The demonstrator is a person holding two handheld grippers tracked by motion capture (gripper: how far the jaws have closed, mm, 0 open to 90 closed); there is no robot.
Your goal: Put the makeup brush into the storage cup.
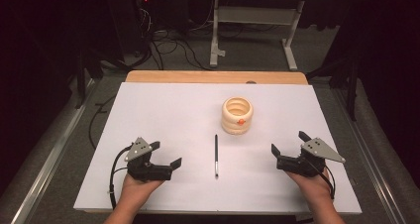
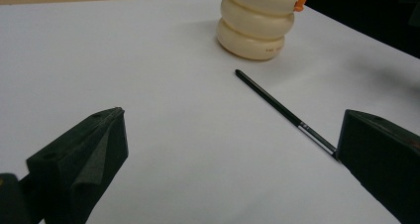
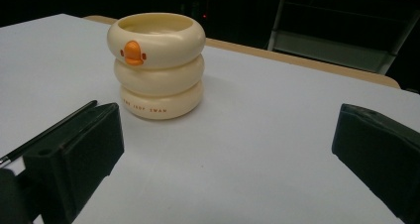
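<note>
Pen (image 1: 216,154) between hand-held grippers, untouched

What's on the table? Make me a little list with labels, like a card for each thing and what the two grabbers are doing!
table: white sheet over a wooden top
cup: cream ringed holder with an orange duck beak, upright, looks empty
pen: thin dark pen lying flat just in front of the cup, not touching it
left gripper: open, resting left of the pen, holding nothing
right gripper: open, resting right of the pen, holding nothing
likely next: a guess, one gripper picks up the pen
</note>
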